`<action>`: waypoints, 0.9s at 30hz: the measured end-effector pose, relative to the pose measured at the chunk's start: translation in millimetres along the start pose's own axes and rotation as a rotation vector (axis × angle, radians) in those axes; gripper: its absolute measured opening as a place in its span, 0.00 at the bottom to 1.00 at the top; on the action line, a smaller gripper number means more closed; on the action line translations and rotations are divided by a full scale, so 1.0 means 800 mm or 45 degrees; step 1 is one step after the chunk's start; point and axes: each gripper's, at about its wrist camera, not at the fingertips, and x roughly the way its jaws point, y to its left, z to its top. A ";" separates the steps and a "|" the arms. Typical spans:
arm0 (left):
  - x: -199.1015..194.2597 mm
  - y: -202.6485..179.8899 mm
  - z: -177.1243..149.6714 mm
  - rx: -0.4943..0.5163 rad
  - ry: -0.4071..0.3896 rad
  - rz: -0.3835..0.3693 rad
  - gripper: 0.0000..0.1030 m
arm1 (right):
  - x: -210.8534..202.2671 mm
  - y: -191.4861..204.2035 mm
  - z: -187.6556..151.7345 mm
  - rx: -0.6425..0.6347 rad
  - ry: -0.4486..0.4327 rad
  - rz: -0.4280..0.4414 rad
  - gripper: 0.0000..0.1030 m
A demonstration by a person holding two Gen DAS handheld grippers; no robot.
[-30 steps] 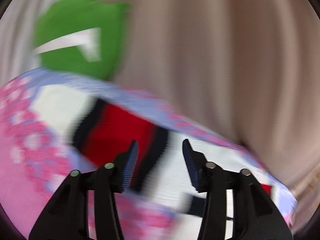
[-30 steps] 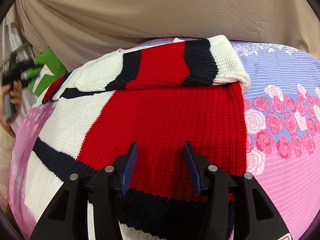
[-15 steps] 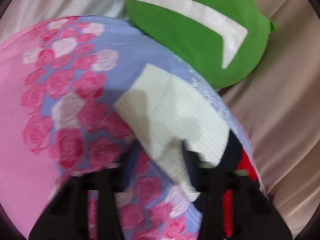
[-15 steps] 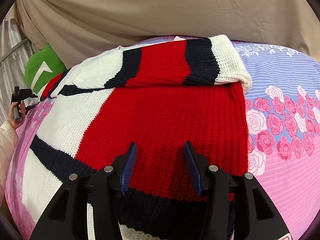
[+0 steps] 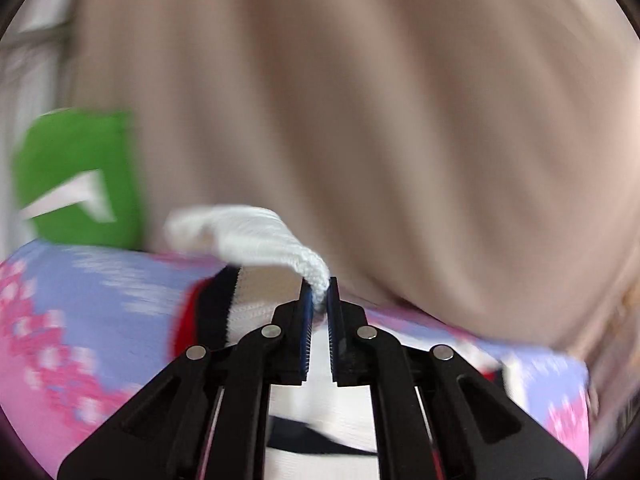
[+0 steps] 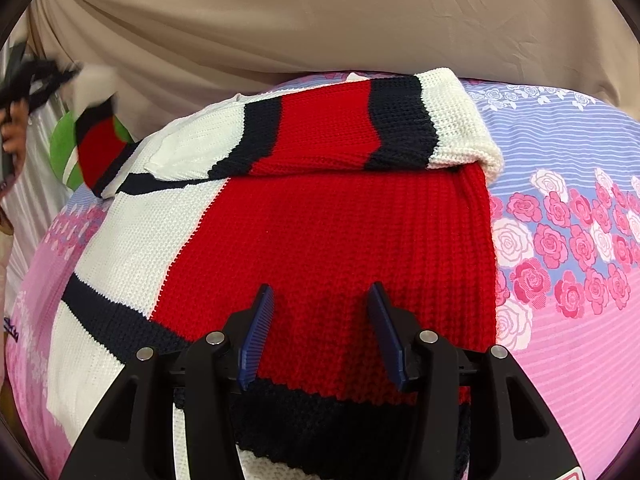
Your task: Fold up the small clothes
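Note:
A knitted sweater point(image 6: 340, 232) in red, white and navy lies on the flowered bedsheet point(image 6: 568, 264). One sleeve is folded across its top, ending in a white cuff point(image 6: 460, 128). My left gripper point(image 5: 319, 296) is shut on the white cuff point(image 5: 256, 236) of the other sleeve and holds it up off the bed. In the right wrist view that raised sleeve point(image 6: 98, 140) hangs at the far left under the left gripper point(image 6: 36, 76). My right gripper point(image 6: 320, 300) hovers open over the red body, nothing between its fingers.
A green cushion point(image 5: 76, 176) with a white mark lies at the bed's far left edge, also the green cushion point(image 6: 64, 152) behind the lifted sleeve. A beige curtain point(image 6: 320, 20) hangs behind the bed. A person's hand point(image 6: 12, 136) holds the left gripper.
My left gripper went down to the white cuff, closed on it and lifted the sleeve off the bed. The right gripper stayed where it was, still open.

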 end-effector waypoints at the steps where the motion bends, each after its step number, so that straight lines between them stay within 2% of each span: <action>1: 0.011 -0.034 -0.013 0.038 0.039 -0.036 0.07 | 0.000 0.000 0.000 0.004 -0.001 0.001 0.48; 3: 0.047 -0.095 -0.055 0.100 0.146 -0.096 0.10 | -0.001 -0.002 -0.001 0.015 -0.003 0.010 0.48; 4: 0.069 -0.119 -0.084 0.116 0.213 -0.131 0.15 | -0.002 -0.002 -0.001 0.021 -0.004 0.015 0.49; 5: 0.086 -0.133 -0.109 0.125 0.259 -0.149 0.27 | -0.003 -0.004 -0.001 0.029 -0.008 0.023 0.52; 7: 0.110 -0.144 -0.149 0.153 0.309 -0.129 0.41 | -0.005 -0.008 -0.001 0.049 -0.012 0.048 0.53; 9: 0.117 -0.140 -0.185 0.185 0.330 -0.125 0.42 | -0.009 -0.014 0.002 0.082 -0.025 0.059 0.53; 10: 0.113 -0.132 -0.197 0.193 0.349 -0.126 0.43 | -0.013 -0.016 0.005 0.085 -0.037 0.063 0.53; 12: 0.105 -0.105 -0.205 0.173 0.370 -0.136 0.52 | -0.018 -0.017 0.017 0.075 -0.046 0.090 0.53; 14: 0.089 -0.068 -0.202 0.105 0.352 -0.086 0.62 | -0.012 -0.012 0.039 0.052 -0.040 0.099 0.55; 16: 0.075 -0.027 -0.197 -0.001 0.340 -0.071 0.63 | 0.005 -0.007 0.065 0.047 -0.011 0.142 0.55; 20: 0.079 0.060 -0.183 -0.253 0.378 -0.055 0.63 | 0.062 0.002 0.122 0.118 0.043 0.242 0.55; 24: 0.083 0.110 -0.183 -0.466 0.415 -0.132 0.63 | 0.123 0.009 0.156 0.209 0.115 0.255 0.55; 27: 0.087 0.123 -0.186 -0.511 0.423 -0.163 0.63 | 0.150 0.015 0.167 0.258 0.130 0.270 0.58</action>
